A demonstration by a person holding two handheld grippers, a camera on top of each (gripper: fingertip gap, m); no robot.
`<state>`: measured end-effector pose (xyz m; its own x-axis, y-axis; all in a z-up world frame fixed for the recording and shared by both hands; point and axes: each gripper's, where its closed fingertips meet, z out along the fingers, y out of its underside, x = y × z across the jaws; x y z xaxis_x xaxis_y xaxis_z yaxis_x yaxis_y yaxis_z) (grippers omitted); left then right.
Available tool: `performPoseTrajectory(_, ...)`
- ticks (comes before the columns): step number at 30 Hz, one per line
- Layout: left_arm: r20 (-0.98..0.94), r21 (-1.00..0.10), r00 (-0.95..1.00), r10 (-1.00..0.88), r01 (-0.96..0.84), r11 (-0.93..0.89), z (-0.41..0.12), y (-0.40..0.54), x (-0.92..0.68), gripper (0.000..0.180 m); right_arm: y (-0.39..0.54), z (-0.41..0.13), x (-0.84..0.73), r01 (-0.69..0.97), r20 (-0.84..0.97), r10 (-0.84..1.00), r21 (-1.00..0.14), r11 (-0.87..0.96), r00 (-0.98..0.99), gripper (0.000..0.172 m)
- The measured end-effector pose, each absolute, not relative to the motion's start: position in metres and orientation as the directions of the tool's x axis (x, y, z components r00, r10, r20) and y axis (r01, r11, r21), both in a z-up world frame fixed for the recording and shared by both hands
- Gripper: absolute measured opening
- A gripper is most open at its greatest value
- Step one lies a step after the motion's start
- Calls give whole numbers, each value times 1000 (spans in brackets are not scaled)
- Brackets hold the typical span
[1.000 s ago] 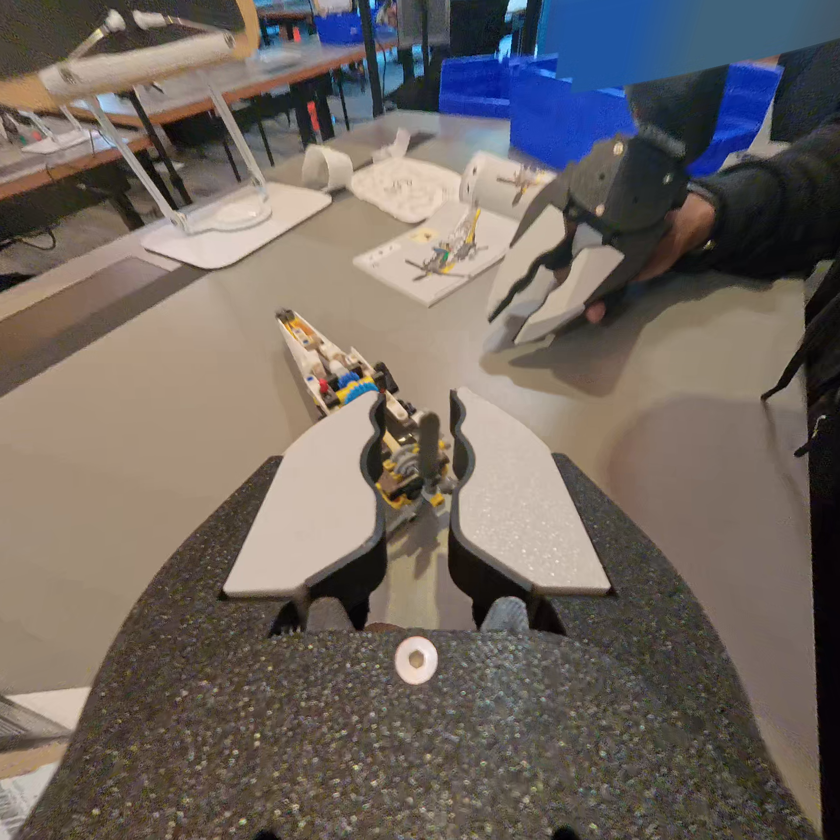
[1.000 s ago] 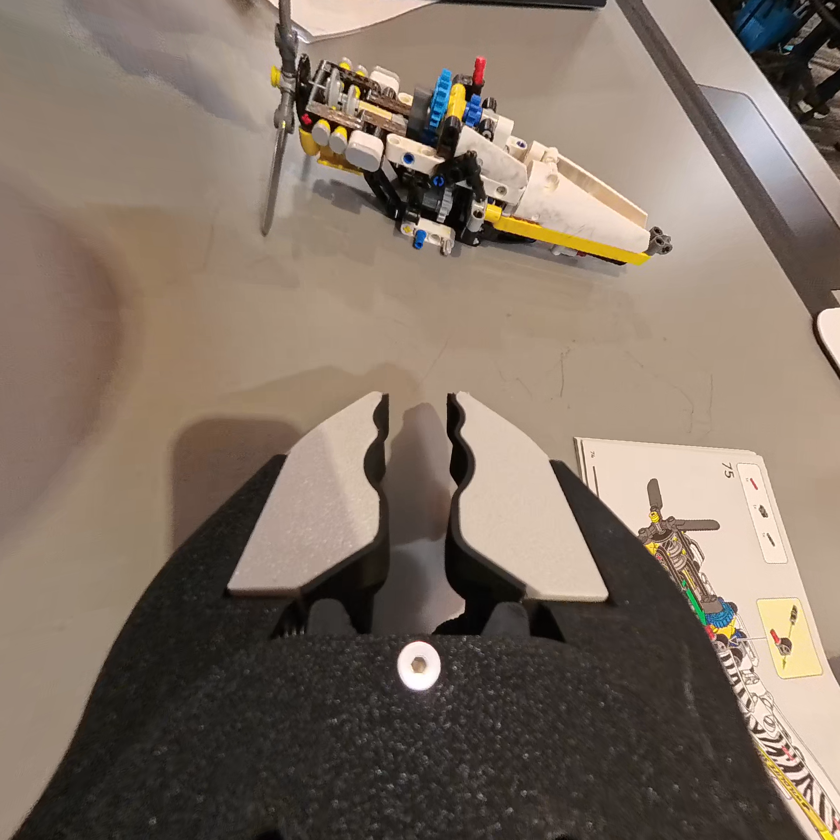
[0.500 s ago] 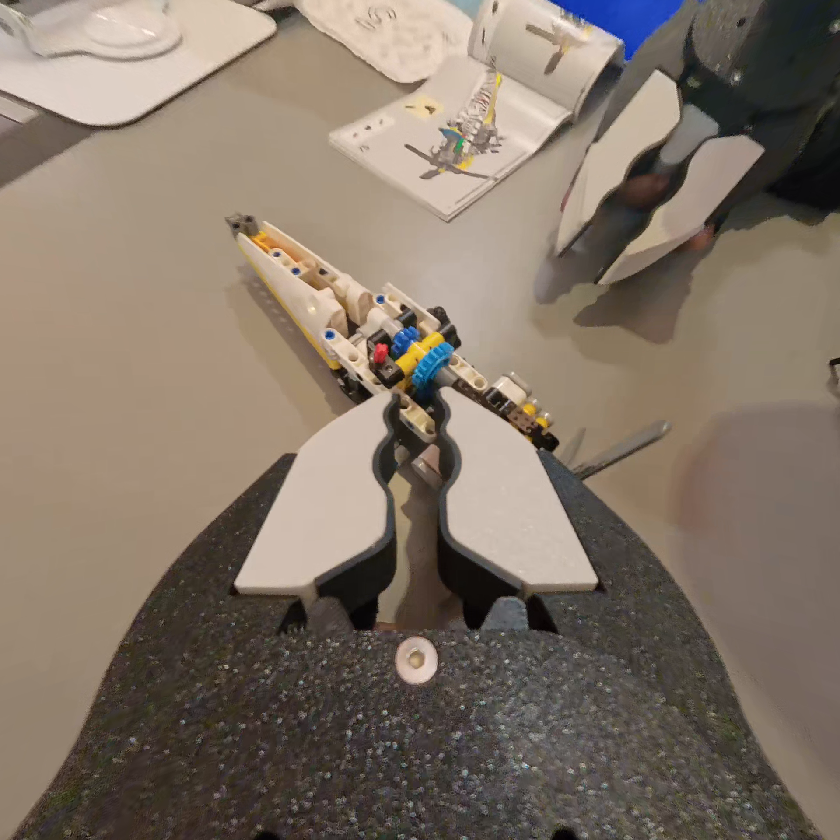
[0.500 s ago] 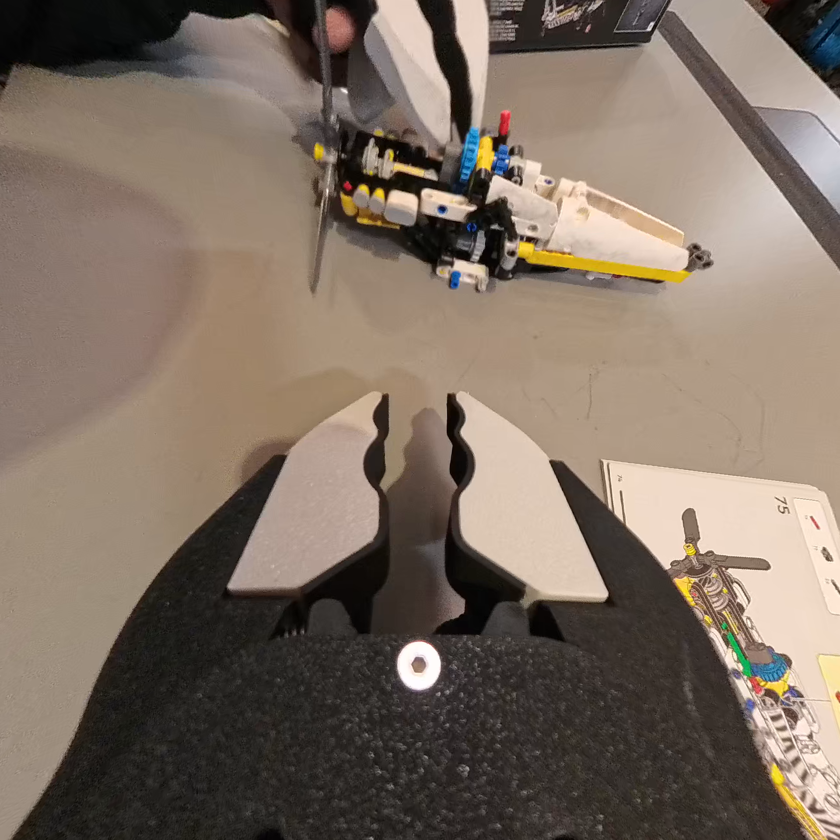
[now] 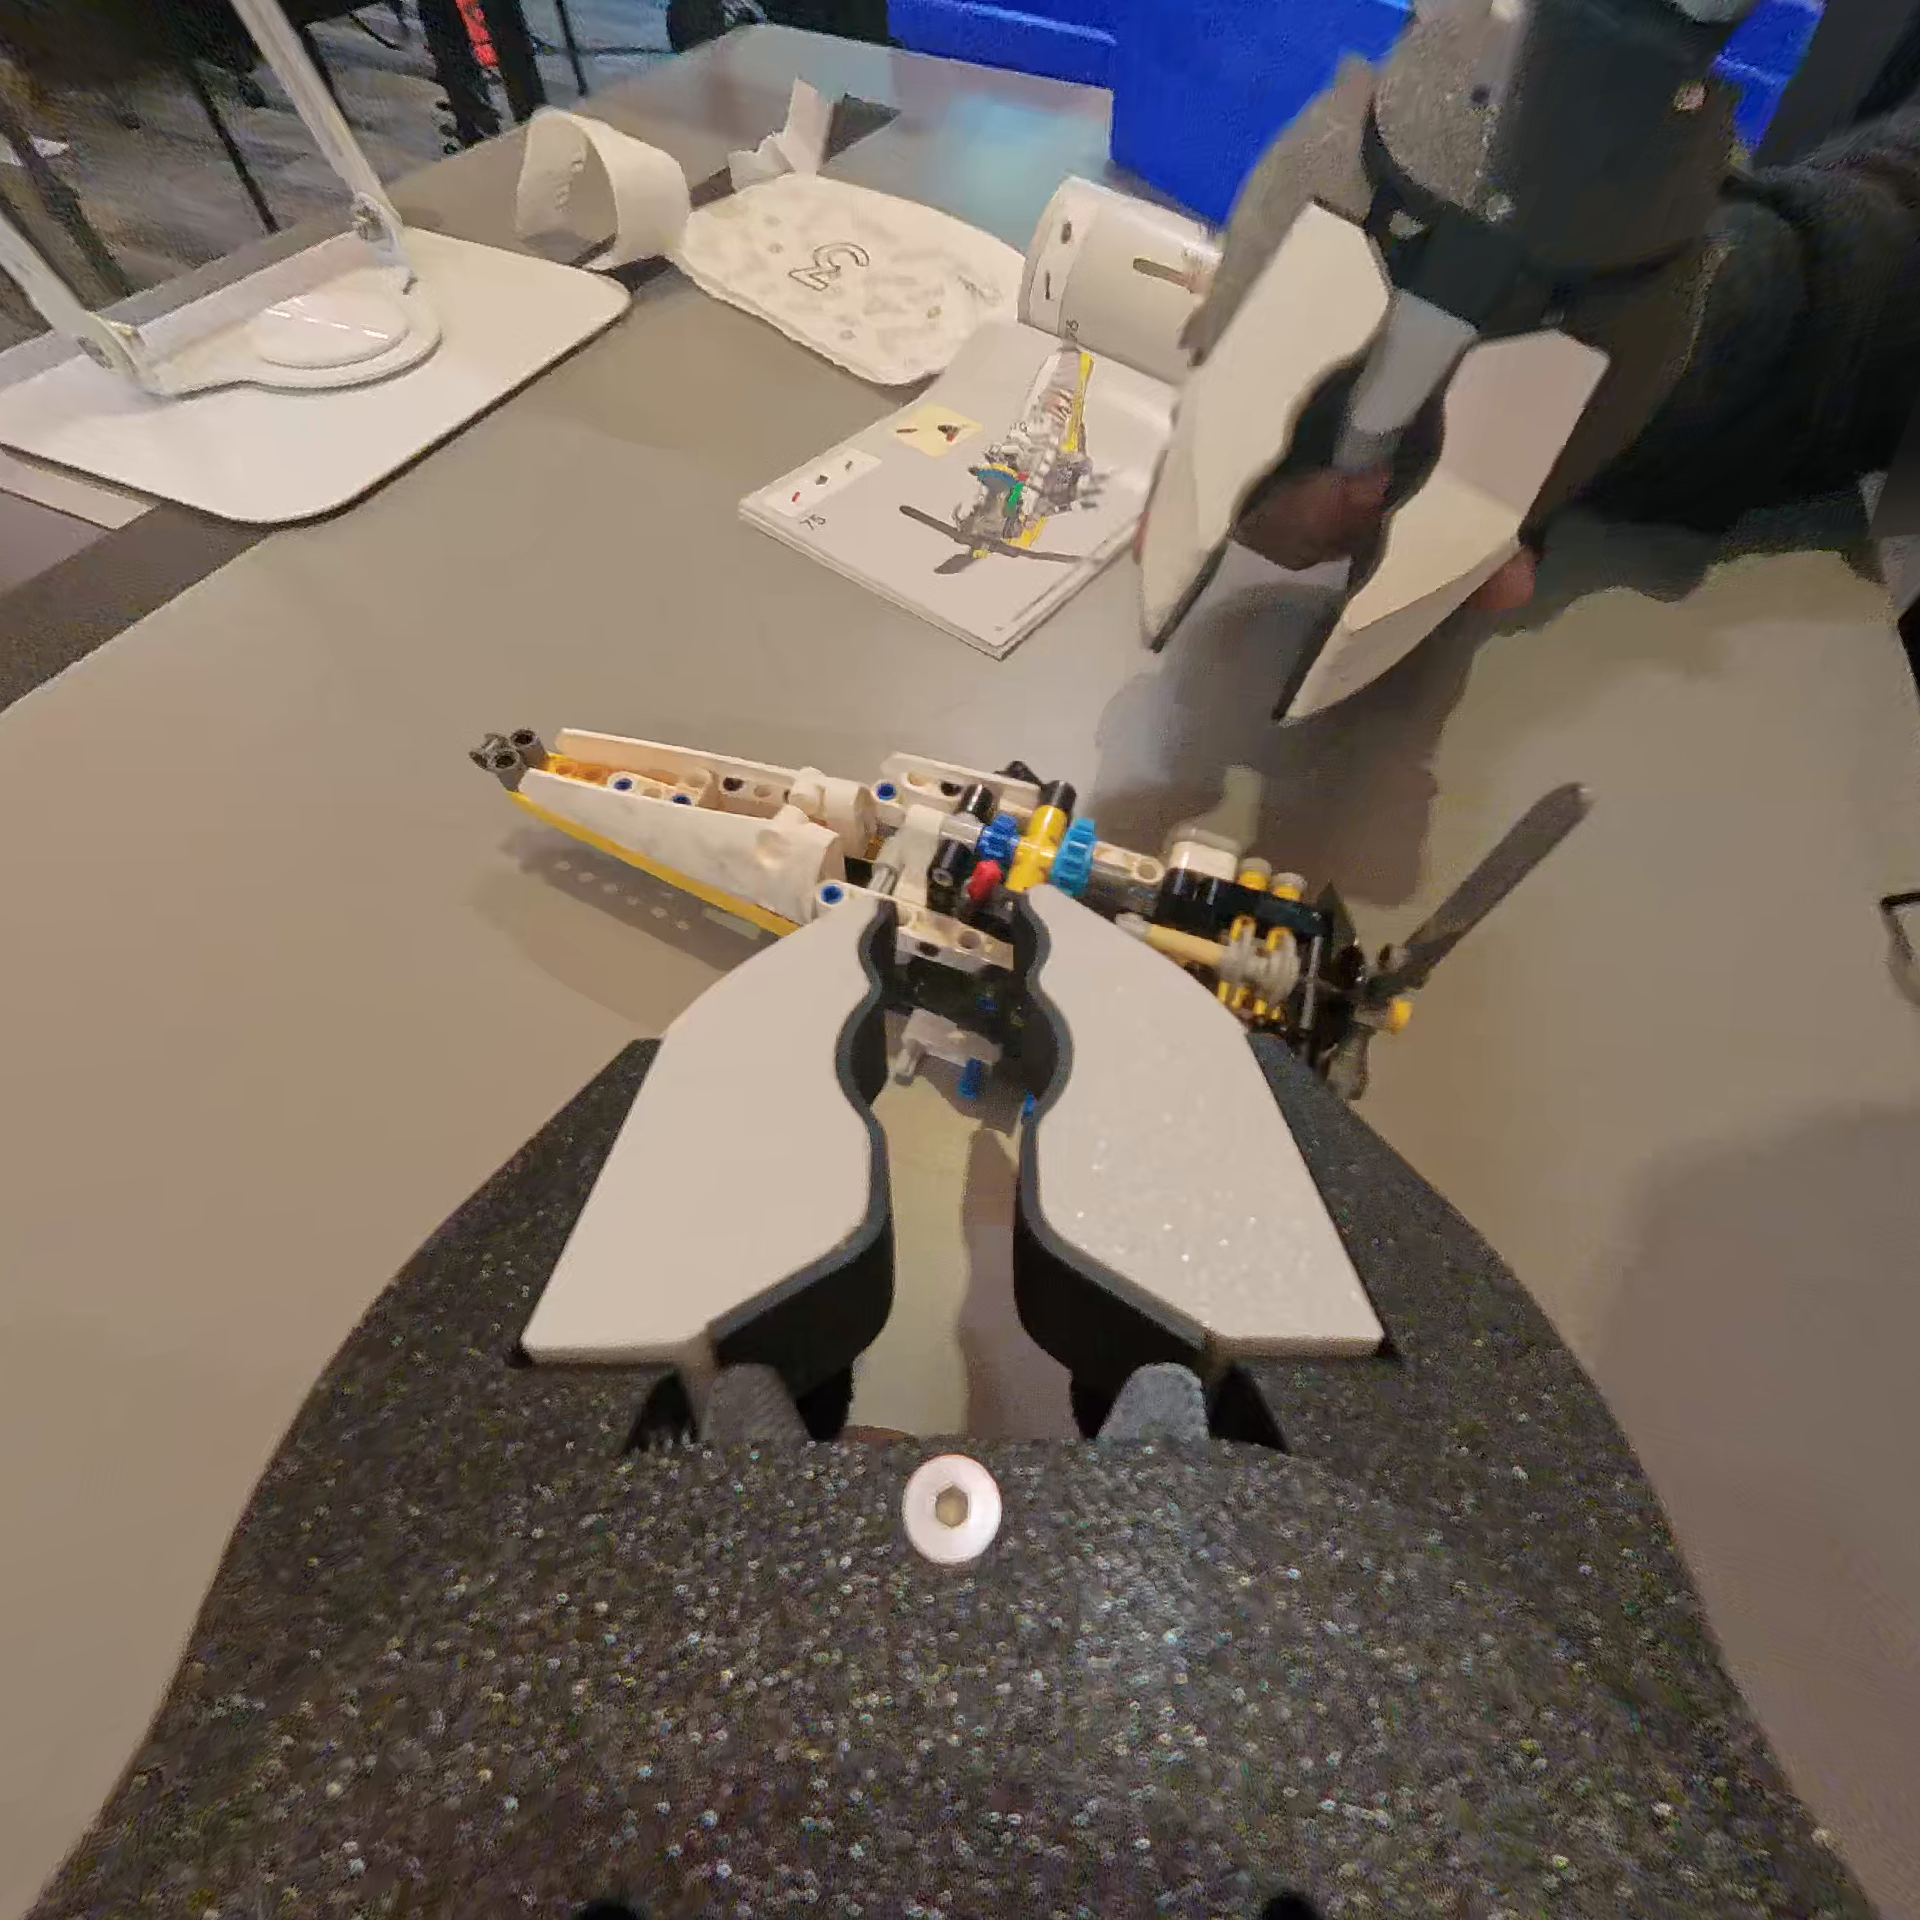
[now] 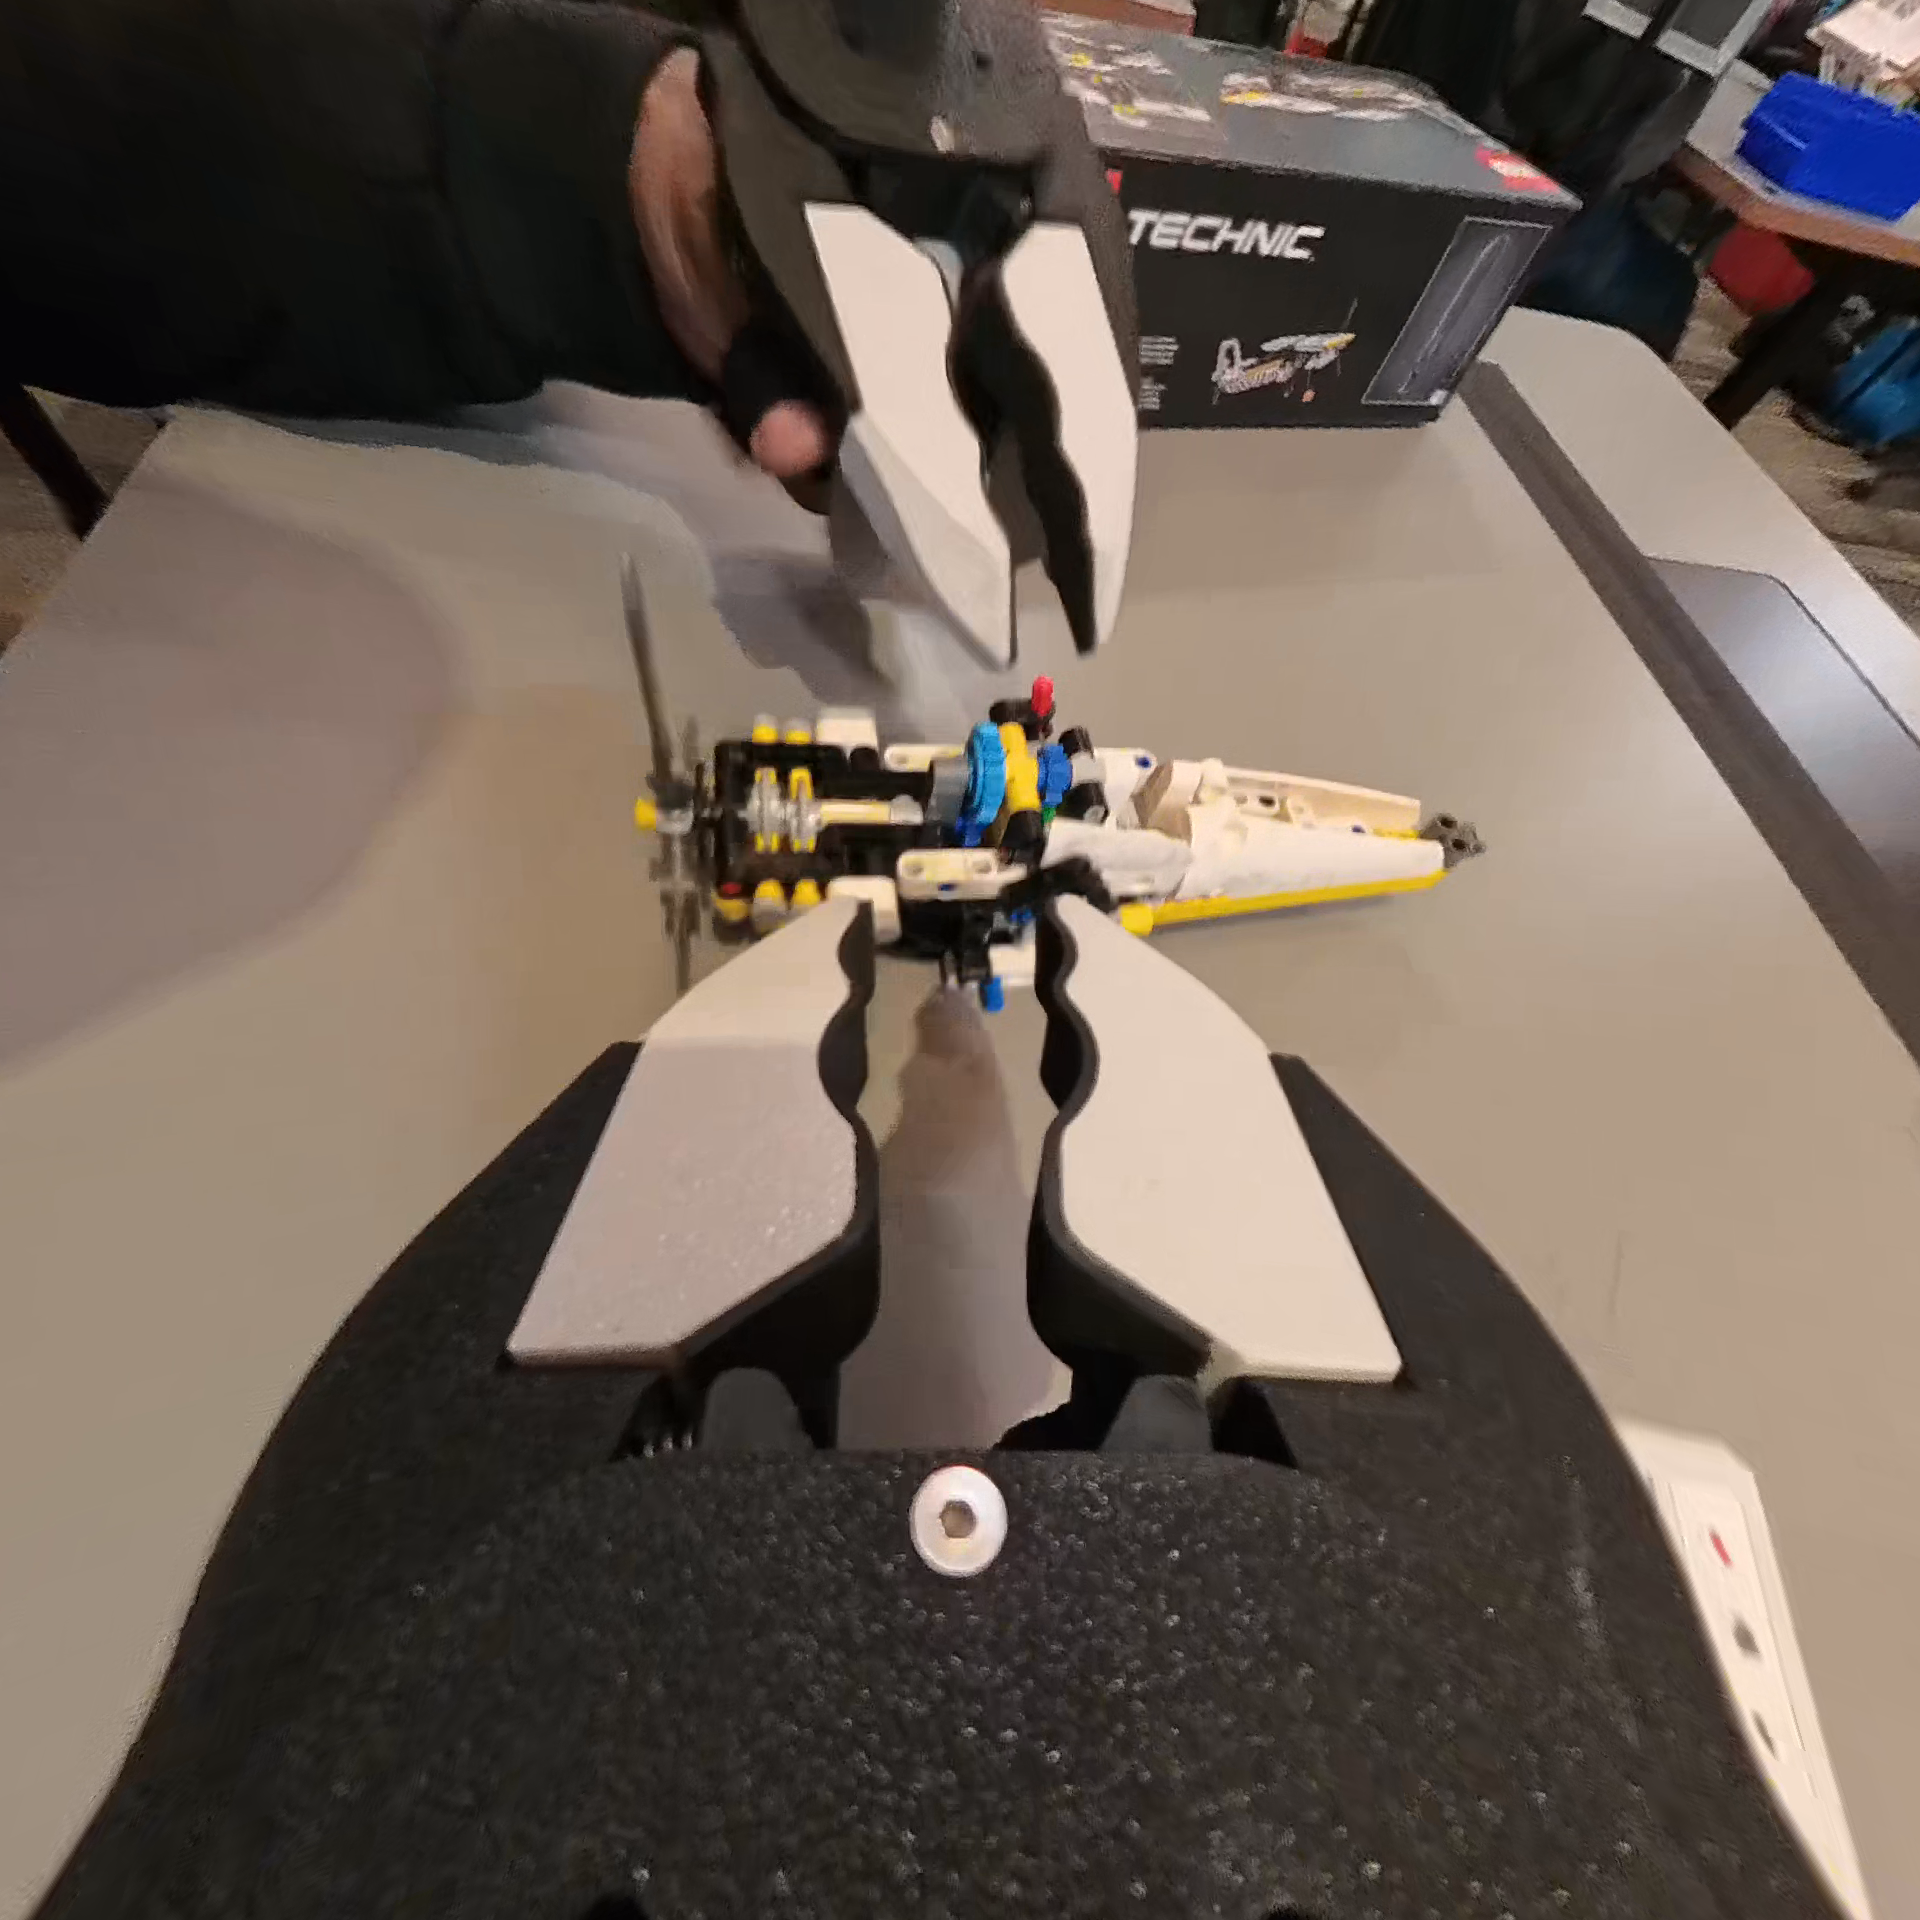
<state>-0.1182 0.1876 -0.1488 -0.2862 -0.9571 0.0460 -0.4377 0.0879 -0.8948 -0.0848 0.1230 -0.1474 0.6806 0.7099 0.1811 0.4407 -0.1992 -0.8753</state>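
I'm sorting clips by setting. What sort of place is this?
Probably a shared workshop or lab room: a brick-built model plane on a grey table, its open instruction booklet, and more tables with blue bins behind.

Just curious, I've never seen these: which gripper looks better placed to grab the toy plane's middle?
Probably left: the left gripper, open, hovers just above the middle of the plane. The right gripper, also open, hangs off to its side.
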Motion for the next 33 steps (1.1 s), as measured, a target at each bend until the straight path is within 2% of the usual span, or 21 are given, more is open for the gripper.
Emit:
performPoseTrajectory(5,-25,-867,-427,-904,-441,232,-162,177,-114,25,152,-151,-104,433,115,769,-873,-224,629,48)
performPoseTrajectory(12,-47,-873,-481,-875,-406,270,-170,178,-108,25,175,-160,-114,469,121,790,-854,-227,602,47)
performPoseTrajectory(24,-141,-879,-503,-853,-332,341,-172,175,-104,18,177,-166,-105,535,149,803,-811,-234,578,56)
performPoseTrajectory(33,-174,-885,-538,-825,-281,371,-168,170,-100,18,171,-172,-107,500,70,836,-827,-256,544,53)
